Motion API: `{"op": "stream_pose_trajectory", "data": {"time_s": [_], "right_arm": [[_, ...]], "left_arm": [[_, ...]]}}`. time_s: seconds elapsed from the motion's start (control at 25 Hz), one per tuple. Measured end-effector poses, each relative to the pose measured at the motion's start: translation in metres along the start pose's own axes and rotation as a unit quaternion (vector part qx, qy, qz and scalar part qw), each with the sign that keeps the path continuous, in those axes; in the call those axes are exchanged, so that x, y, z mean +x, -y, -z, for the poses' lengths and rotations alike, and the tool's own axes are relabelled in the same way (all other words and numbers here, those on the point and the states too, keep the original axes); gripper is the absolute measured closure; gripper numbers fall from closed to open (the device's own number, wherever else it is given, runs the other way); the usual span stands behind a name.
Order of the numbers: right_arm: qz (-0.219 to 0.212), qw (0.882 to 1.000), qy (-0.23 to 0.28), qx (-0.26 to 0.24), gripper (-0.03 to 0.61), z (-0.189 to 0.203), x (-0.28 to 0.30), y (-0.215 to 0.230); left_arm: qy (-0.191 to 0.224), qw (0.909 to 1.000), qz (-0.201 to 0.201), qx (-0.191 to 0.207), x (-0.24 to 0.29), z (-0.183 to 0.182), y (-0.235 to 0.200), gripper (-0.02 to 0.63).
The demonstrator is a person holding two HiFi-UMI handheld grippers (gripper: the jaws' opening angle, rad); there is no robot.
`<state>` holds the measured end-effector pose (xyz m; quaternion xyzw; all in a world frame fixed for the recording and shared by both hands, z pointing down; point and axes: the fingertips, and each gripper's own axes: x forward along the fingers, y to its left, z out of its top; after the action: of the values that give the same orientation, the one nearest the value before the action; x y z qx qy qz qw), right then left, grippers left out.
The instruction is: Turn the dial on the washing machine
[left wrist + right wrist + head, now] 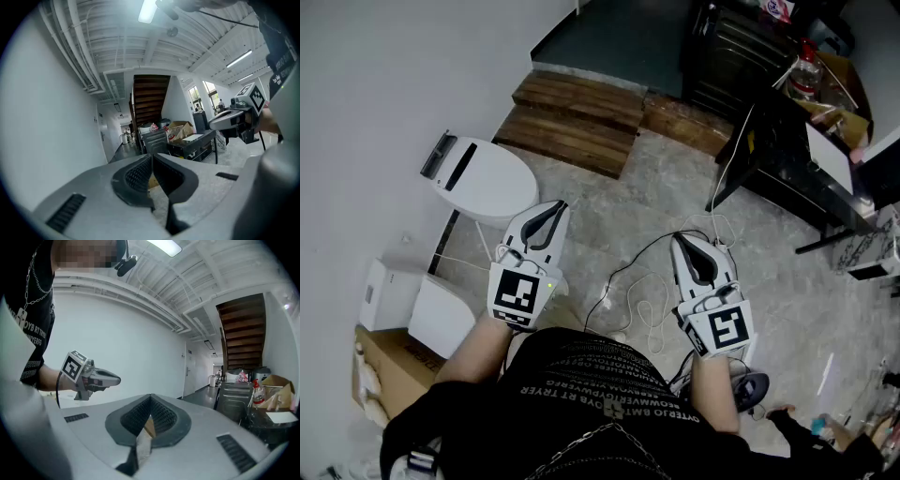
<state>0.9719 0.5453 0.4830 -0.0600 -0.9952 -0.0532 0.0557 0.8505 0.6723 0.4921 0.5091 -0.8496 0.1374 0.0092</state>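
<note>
Over the speckled floor [656, 187], both tongs were closed tip to tip with nothing between them. The left gripper [557, 206] and right gripper [681, 240] were held roughly level, well apart. The washing machine dial could not be made out, possibly among the white units [441, 314] at the left wall.

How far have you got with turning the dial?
Nothing looks done yet. In hand: the left gripper and right gripper are both held out over the floor, jaws shut and empty. No dial shows in any view. Left to do: find the washing machine, grip its dial and turn it.
</note>
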Motion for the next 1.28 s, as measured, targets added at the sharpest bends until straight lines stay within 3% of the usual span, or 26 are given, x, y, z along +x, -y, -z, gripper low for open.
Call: {"op": "stream_pose_trajectory", "data": {"time_s": [0.24, 0.4, 0.64, 0.84, 1.04, 1.28], "right_arm": [[0.009, 1.000, -0.007, 0.009, 0.581, -0.002, 0.093, -0.001], [0.005, 1.000, -0.010, 0.015, 0.581, -0.008, 0.154, -0.016], [0.042, 0.998, -0.027, 0.034, 0.581, -0.014, 0.224, -0.015], [0.051, 0.998, -0.042, 0.018, 0.581, -0.025, 0.269, -0.030], [0.065, 0.996, -0.068, 0.010, 0.581, -0.021, 0.284, -0.047], [0.096, 0.993, -0.071, 0.020, 0.581, -0.018, 0.280, -0.036]], "left_arm": [[-0.002, 0.9998, 0.016, 0.008, 0.024, 0.012, -0.071, 0.597], [0.000, 0.9998, 0.018, -0.010, 0.039, 0.027, -0.127, 0.597], [0.015, 0.9995, 0.026, -0.012, 0.059, 0.042, -0.203, 0.597], [0.011, 0.9986, 0.045, -0.024, 0.073, 0.058, -0.255, 0.597], [0.010, 0.9966, 0.069, -0.043, 0.082, 0.076, -0.276, 0.597], [0.025, 0.9945, 0.091, -0.046, 0.089, 0.069, -0.268, 0.597]]}}
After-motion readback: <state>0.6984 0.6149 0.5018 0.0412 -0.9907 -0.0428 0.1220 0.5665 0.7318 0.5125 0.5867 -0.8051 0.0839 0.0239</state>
